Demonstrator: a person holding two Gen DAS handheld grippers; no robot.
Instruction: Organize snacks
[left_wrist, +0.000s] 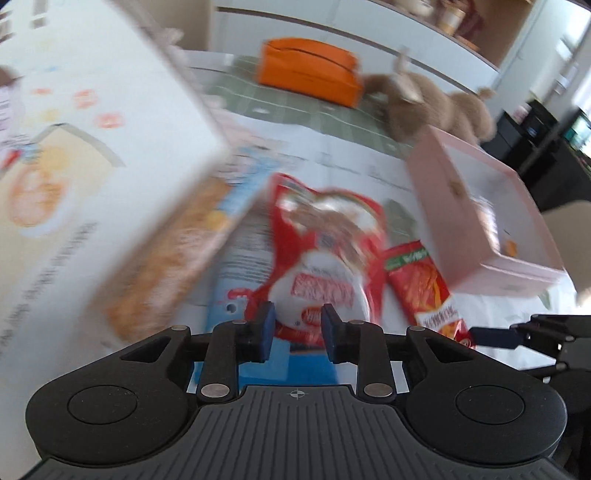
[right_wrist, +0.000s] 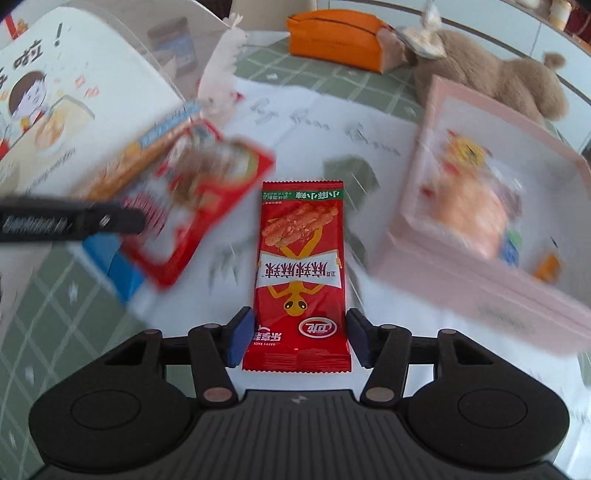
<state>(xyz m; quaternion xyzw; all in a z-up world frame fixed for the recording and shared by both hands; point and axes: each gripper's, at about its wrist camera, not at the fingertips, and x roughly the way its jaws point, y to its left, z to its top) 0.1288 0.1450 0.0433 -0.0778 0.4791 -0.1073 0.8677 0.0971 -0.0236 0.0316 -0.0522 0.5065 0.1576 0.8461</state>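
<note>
My left gripper (left_wrist: 297, 328) is shut on the lower edge of a wide red snack bag (left_wrist: 325, 243) and holds it above a blue snack pack (left_wrist: 255, 354). That bag also shows in the right wrist view (right_wrist: 195, 199), with the left gripper's finger (right_wrist: 74, 221) at its side. My right gripper (right_wrist: 299, 338) is open, its pads on either side of a narrow red spicy-strip packet (right_wrist: 301, 266) that lies flat on the table. The same packet shows in the left wrist view (left_wrist: 424, 284). A pink box (right_wrist: 480, 221) holding several snacks stands to the right.
A large white illustrated box (right_wrist: 66, 110) stands at the left. An orange pouch (right_wrist: 336, 33) and a brown plush toy (right_wrist: 498, 74) lie at the back on a green checked tablecloth (right_wrist: 325, 70). White paper (right_wrist: 332, 129) covers the middle.
</note>
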